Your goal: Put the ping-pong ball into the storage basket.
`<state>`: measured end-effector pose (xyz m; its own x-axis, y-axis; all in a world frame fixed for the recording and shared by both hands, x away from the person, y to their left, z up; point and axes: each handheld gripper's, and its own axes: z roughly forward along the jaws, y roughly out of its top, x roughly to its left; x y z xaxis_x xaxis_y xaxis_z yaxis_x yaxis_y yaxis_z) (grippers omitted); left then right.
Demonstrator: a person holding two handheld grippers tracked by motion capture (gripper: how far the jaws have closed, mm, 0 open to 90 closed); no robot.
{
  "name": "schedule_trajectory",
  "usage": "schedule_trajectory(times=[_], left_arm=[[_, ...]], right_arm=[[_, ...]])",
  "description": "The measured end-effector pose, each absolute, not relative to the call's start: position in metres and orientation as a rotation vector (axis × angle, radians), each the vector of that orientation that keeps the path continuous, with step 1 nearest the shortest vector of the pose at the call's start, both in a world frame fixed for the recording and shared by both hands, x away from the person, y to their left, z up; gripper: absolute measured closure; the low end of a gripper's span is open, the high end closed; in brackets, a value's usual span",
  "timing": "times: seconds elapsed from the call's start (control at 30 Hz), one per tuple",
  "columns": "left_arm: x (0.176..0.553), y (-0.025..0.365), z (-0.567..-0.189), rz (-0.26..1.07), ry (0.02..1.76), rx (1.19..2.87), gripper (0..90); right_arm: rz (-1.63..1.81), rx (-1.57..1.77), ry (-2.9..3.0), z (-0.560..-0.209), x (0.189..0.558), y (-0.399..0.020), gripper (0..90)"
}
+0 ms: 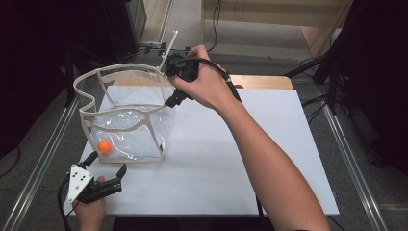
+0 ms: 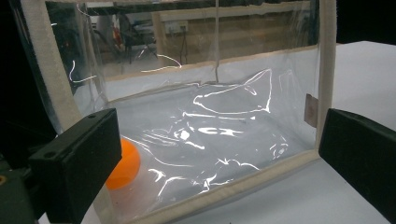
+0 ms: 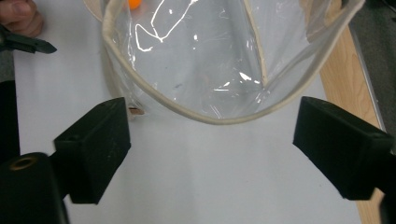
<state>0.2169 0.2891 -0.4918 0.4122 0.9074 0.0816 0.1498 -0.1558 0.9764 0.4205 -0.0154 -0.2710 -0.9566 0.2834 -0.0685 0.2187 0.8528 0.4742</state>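
One clear soft-sided bag (image 1: 126, 115) holding an orange ball (image 1: 104, 146), at the counter's (image 1: 231, 163) left edge; left gripper (image 1: 121, 172) and right gripper (image 1: 172, 101) fingers open, empty; unheld, the limp walls may sag shut.

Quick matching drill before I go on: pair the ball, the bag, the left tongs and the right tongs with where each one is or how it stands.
Things:
1. ball
2. bag
3. left tongs
4. right tongs

States:
A. open, just off the bag's far rim
B. clear, cloth-trimmed, mouth open upward
C. open, near the table's front edge, facing the bag's near wall
D. orange, inside the bag at its near left corner

Pairs: 1-D, 2-B, 3-C, 4-A
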Motion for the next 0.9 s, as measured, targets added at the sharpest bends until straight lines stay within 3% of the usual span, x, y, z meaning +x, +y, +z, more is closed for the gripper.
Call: schedule_trajectory(times=[0.17, 0.27, 0.9], left_arm=[[0.217, 0.289, -0.492, 0.886, 0.955, 1.598, 0.0], [0.217, 0.289, -0.492, 0.885, 0.957, 1.594, 0.0], [0.217, 0.289, -0.492, 0.887, 0.956, 1.595, 0.0]], right_arm=[[0.721, 0.41, 2.89, -0.275, 0.42, -0.022, 7.4], [0.722, 0.419, 2.892, -0.277, 0.419, -0.025, 0.4], [0.713, 0.463, 2.891, -0.292, 0.411, -0.05, 0.0]])
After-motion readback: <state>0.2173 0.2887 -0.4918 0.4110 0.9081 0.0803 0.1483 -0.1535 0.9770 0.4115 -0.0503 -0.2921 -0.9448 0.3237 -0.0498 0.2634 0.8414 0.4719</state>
